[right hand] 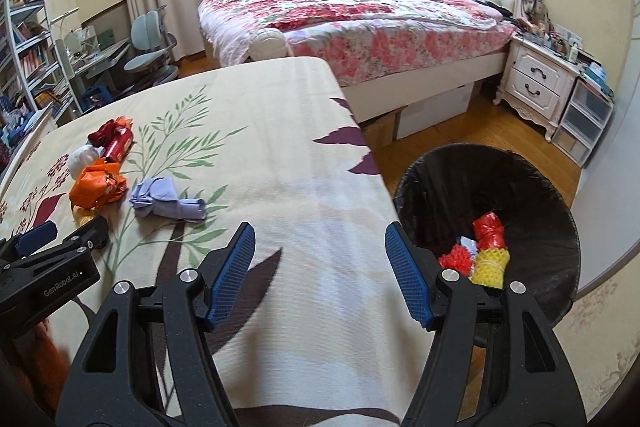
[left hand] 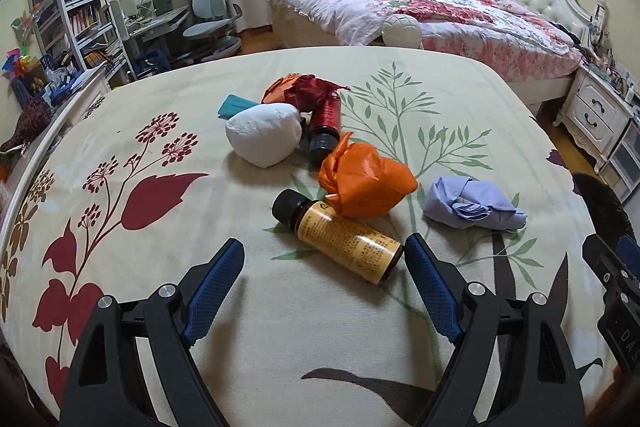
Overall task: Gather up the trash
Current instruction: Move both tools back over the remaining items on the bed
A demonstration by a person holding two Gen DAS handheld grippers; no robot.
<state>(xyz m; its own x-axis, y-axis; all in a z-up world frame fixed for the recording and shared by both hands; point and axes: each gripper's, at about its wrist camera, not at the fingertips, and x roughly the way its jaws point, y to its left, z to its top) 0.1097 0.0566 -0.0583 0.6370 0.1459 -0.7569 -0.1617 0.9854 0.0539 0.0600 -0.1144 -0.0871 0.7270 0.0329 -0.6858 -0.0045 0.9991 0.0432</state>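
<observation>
- Both tools gape empty: left gripper (left hand: 324, 259), right gripper (right hand: 320, 247).
- Yellow bottle (left hand: 344, 241) lies on the bed (left hand: 160, 307), just ahead of my left gripper.
- Next, I judge: straddle it, clamp, carry to bin (right hand: 532, 179).

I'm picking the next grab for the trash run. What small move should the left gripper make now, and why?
Probably ease the left gripper forward and a little right, then close on the yellow bottle. Its jaws are open and empty, and the bottle lies on its side just ahead, nearest of the litter on the bedspread. The bin stands to the right.
</observation>
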